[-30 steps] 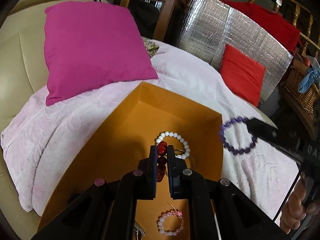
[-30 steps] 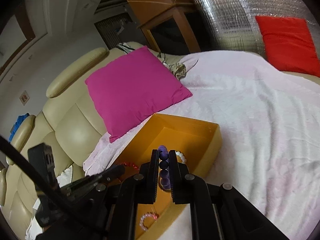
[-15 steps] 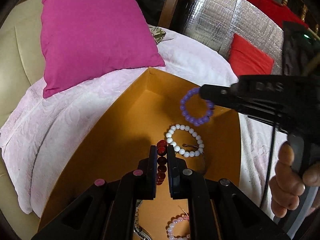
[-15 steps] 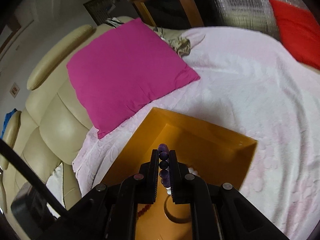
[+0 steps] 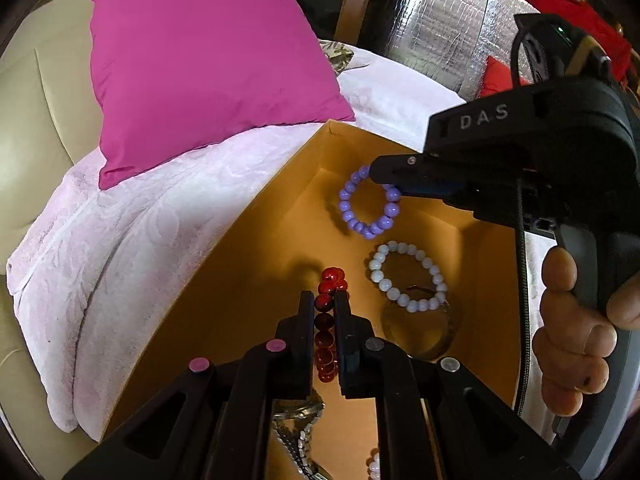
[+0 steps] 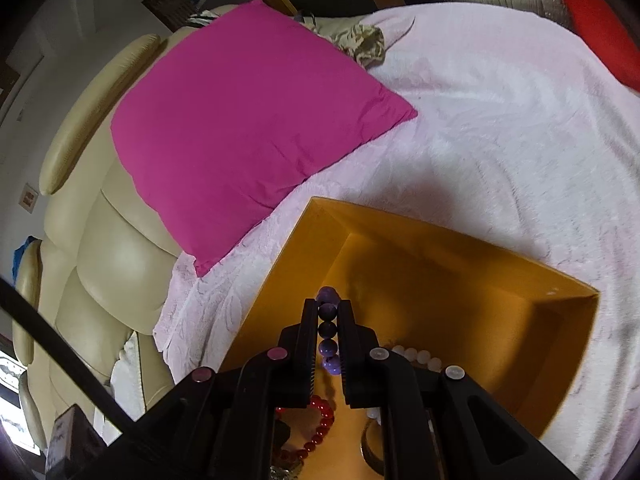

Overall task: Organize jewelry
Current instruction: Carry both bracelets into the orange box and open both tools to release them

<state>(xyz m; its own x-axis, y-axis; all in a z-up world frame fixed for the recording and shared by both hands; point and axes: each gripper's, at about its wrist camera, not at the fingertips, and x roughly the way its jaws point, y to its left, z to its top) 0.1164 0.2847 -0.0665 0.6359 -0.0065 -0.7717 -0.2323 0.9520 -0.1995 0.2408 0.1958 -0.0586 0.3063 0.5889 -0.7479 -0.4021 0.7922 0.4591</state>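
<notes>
An open orange box (image 5: pixel 256 248) (image 6: pixel 460 248) lies on a pink blanket. My left gripper (image 5: pixel 324 300) is shut on a red bead bracelet (image 5: pixel 326 320), held low over the box floor. My right gripper (image 6: pixel 327 308) is shut on a purple bead bracelet (image 6: pixel 329 344) (image 5: pixel 368 204), which hangs inside the box near its far corner. In the left wrist view the right gripper (image 5: pixel 376 172) reaches in from the right, with a hand on its handle. A white bead bracelet (image 5: pixel 408 280), a metal bangle (image 5: pixel 440 336), a silver watch band (image 5: pixel 300 432) and a pink bead bracelet (image 5: pixel 374 468) lie on the box floor.
A magenta cushion (image 5: pixel 208 64) rests on the blanket (image 5: pixel 140 248) behind the box, against a cream sofa (image 6: pixel 92 260). A red cushion (image 6: pixel 592 16) and a silver quilted panel (image 5: pixel 448 20) stand further back. The left gripper's cable (image 6: pixel 68 352) crosses the right wrist view's lower left.
My right gripper has carried the purple bracelet from outside the box's right wall in over the box, toward its far corner. My left gripper has sunk slightly with the red bracelet.
</notes>
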